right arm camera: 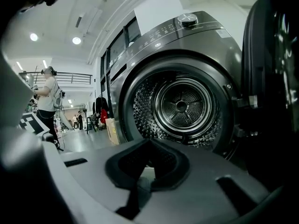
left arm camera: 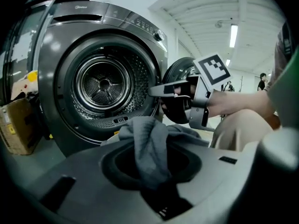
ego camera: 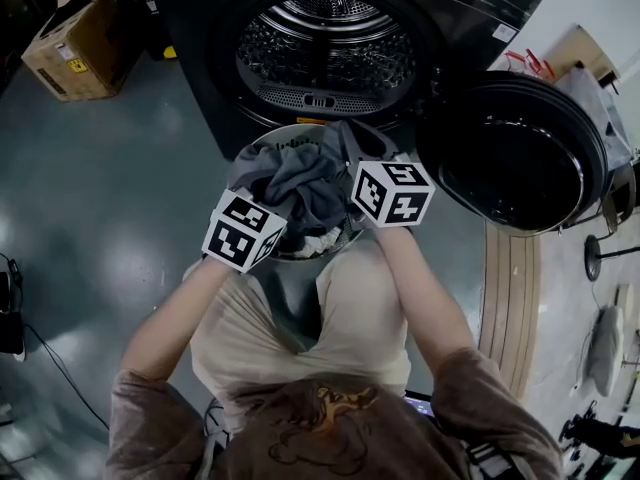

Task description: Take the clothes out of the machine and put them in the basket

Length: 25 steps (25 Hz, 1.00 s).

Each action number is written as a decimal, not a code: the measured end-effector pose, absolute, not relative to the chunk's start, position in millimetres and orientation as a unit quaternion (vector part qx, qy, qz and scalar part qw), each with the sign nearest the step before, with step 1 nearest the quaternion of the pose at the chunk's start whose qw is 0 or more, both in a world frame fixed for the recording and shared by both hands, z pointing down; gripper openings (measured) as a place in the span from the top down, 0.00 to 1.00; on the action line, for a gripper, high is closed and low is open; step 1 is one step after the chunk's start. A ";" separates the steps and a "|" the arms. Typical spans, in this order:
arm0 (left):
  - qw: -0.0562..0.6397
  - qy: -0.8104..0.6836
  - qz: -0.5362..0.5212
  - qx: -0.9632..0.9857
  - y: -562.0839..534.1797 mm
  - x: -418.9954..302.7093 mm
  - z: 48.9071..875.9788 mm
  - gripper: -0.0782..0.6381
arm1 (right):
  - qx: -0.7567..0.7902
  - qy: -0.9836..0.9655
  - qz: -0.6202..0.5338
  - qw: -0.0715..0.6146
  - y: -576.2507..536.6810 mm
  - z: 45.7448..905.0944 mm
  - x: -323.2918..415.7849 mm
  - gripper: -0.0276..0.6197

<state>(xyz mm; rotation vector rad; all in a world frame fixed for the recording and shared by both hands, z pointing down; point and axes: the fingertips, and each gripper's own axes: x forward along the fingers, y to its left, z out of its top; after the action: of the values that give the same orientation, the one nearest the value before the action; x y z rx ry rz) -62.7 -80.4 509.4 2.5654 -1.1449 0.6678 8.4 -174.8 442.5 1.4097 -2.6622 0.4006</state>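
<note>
Grey polished floor (ego camera: 110, 188) fronts the machine (ego camera: 325, 58), which has its door open and its drum apparently empty. The left gripper (left arm camera: 149, 158) is clamped on a grey garment (left arm camera: 145, 139) over the basket (ego camera: 262, 144), already piled with clothes (ego camera: 300, 183). The right gripper (right arm camera: 148, 148) has its jaws together, nothing clearly held. Judged step: depositing. The next move calls for parting the left jaws above the pile, then checking the drum.

The head view looks steeply down from above the person, with the basket (ego camera: 262, 146) close below and the machine's open drum (ego camera: 325, 53) just beyond. Both gripper views sit low and near, facing almost level into that drum, the right one hard beside the open door (right arm camera: 273, 78)
</note>
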 end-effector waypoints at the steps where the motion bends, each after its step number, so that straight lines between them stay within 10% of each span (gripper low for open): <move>1: 0.127 -0.395 0.226 0.881 -81.8 -62.7 509.9 0.72 | 0.464 -0.875 0.132 0.051 -174.4 442.5 8.8 0.96; 11: 0.138 -0.392 0.261 0.871 -92.5 -58.6 538.8 0.33 | 0.463 -0.874 0.141 0.039 -174.8 441.4 14.5 0.96; 25: 0.176 -0.418 0.208 0.867 -138.7 -76.4 552.6 0.31 | 0.442 -0.874 0.201 0.029 -171.9 447.6 15.3 0.96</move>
<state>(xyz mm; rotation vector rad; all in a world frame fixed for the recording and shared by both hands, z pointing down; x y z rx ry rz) -76.4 -138.7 552.6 2.4549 -1.1846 0.5882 15.3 -171.9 447.6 1.3621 -2.6958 0.6194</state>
